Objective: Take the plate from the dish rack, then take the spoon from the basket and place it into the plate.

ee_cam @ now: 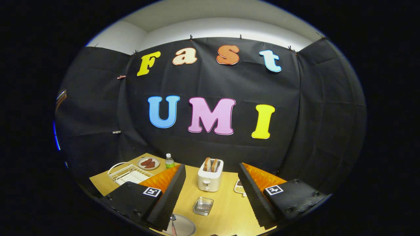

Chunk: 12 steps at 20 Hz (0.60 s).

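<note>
My gripper [210, 209] is open, its two fingers spread wide above the wooden table [226, 209] with nothing between them. A grey plate [182, 226] lies on the table just below the left finger, partly hidden by it. A spoon [173, 223] rests in that plate, its bowl near the finger's tip. The white wire dish rack [128, 173] stands beyond the left finger at the table's far left; no plate shows in it.
A white toaster [210, 178] with two bread slices stands ahead between the fingers. A small clear glass dish [203, 206] lies in front of it. A small plate with food [148, 163] and a bottle [169, 161] stand at the back left. A patterned item [240, 187] lies by the right finger.
</note>
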Available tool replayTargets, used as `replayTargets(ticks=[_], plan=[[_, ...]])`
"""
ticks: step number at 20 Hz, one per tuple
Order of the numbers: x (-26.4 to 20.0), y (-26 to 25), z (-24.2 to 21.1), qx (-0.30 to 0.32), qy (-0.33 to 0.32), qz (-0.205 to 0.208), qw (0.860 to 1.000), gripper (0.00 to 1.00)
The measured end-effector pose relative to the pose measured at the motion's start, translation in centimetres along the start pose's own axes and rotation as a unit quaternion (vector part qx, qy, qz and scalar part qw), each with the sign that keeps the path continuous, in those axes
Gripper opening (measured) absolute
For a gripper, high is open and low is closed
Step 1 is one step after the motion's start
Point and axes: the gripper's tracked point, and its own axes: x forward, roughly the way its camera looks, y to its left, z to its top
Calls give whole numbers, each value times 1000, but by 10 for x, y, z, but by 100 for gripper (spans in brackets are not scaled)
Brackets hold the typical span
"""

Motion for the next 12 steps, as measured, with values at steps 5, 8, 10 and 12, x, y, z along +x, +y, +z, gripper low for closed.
replayTargets(ticks=[5, 8, 10, 12], plan=[[-1, -10, 6, -29, -8, 12, 999, 98], [-1, -8, 6, -23, -8, 21, 999, 98], [-1, -8, 8, -20, -12, 24, 999, 98], [-2, -7, 7, -20, -14, 26, 999, 98]])
